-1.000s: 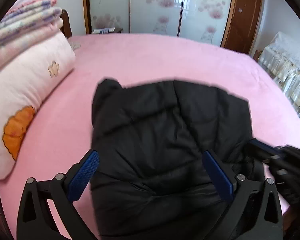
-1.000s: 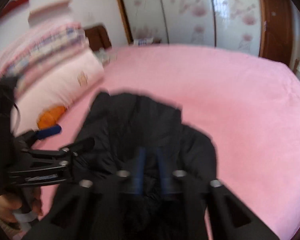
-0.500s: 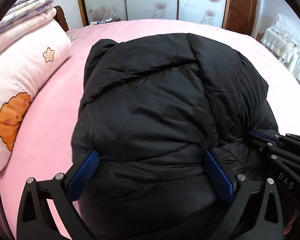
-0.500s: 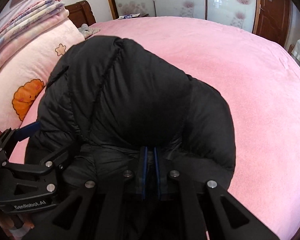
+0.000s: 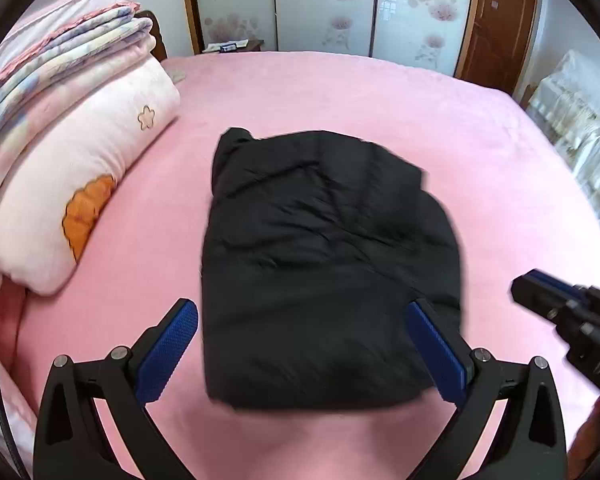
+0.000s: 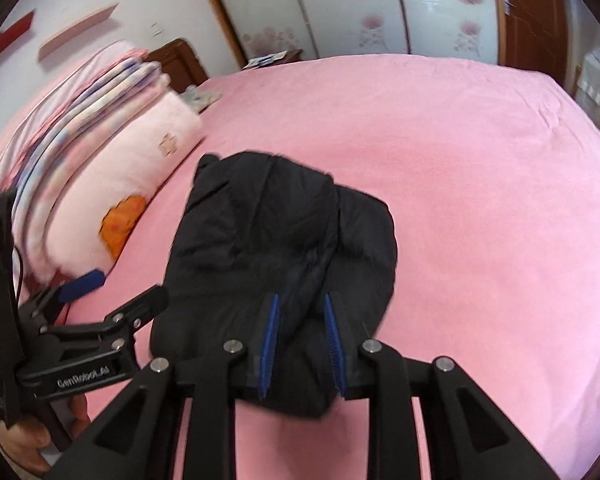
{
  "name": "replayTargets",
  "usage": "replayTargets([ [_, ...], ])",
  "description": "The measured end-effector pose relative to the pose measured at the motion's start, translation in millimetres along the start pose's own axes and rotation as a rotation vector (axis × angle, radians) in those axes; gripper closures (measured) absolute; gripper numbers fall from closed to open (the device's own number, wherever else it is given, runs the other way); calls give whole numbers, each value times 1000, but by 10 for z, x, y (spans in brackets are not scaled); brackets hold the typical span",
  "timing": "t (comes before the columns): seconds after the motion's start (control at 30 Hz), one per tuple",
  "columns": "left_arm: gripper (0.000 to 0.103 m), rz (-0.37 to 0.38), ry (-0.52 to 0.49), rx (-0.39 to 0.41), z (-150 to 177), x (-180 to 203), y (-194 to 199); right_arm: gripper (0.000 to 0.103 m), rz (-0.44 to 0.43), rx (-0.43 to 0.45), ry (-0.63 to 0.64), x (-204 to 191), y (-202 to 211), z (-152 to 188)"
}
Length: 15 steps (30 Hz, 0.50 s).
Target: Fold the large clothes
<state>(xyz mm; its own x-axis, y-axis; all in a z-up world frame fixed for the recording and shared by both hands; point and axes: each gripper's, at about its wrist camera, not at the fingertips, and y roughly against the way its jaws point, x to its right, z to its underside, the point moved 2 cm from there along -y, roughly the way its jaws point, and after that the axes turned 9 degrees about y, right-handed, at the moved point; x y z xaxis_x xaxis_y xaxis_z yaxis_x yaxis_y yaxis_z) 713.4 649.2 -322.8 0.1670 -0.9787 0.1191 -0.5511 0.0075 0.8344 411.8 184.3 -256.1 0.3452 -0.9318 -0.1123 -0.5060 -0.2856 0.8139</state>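
Jaws of left gripper [image 5: 302, 350] spread wide, holding nothing, hovering over near edge of black jacket [image 5: 324, 264], which shows between the 2 blue pads [image 5: 166, 354]. Jaws of right gripper [image 6: 302, 346] parted a little, nothing pinched, near end of jacket [image 6: 284, 264] seen in the gap. Jacket folded into a compact bundle, lying flat on pink bed [image 5: 340, 92], mid-bed, beside pink pillow [image 5: 80, 204] under stacked quilts [image 5: 56, 64].

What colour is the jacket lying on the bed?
Black, a quilted puffer jacket on the pink bed; clearest in the left wrist view.
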Motion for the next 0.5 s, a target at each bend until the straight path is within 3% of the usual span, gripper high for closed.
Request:
replayTargets([
  [0.3,0,5,30,8,322,482,1158,79,3,-9,6,-119,974,293],
  [0.5,0,52,47,-12,569,844,1800,79,32,7,-25,-92,1627,491],
])
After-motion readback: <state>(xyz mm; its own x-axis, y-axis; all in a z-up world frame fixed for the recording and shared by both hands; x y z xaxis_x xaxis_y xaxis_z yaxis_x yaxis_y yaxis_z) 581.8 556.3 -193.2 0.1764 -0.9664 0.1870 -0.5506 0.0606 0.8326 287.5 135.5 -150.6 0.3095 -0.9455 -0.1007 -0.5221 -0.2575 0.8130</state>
